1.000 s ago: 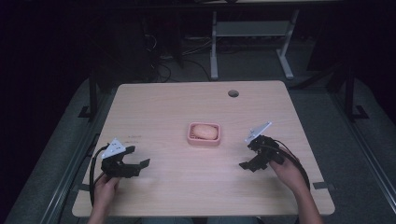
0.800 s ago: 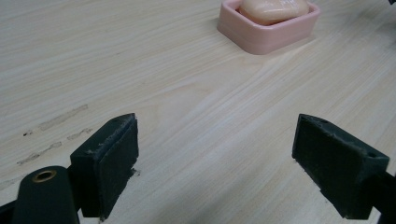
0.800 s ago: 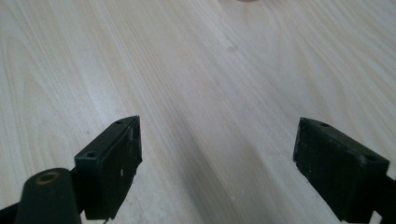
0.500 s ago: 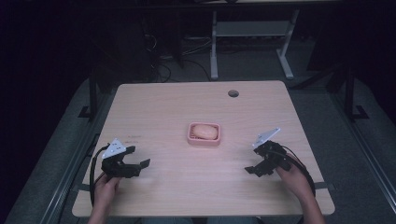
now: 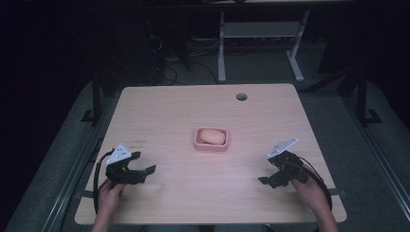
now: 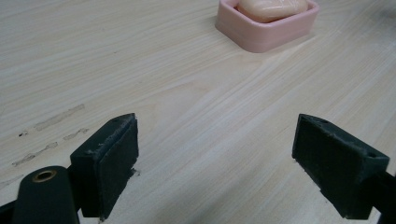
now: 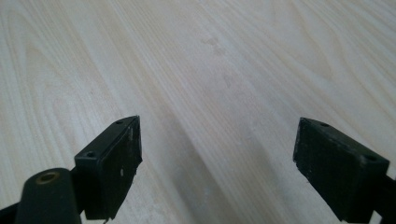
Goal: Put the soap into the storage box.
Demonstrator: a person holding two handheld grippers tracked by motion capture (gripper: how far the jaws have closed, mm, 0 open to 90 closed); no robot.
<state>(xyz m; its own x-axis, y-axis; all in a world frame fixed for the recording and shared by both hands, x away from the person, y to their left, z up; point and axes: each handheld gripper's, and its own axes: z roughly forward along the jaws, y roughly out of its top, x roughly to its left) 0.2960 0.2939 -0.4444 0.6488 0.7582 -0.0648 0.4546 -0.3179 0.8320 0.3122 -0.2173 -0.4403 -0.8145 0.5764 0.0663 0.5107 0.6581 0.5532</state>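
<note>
the soap [image 5: 212, 136] sits in its dish [image 5: 211, 147] at frame centre, while the left gripper [image 5: 143, 171] at lower left and right gripper [image 5: 266, 180] at lower right rest spread and empty, so a reach inward probably comes next.

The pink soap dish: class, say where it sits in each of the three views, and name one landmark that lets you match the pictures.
High view: the pink soap dish sits at the table's middle, a pale soap bar in it.
Left gripper view: top edge, right of centre, beyond the open tongs.
Right gripper view: not in it.
Shared landmark: the light wood-grain tabletop.
</note>
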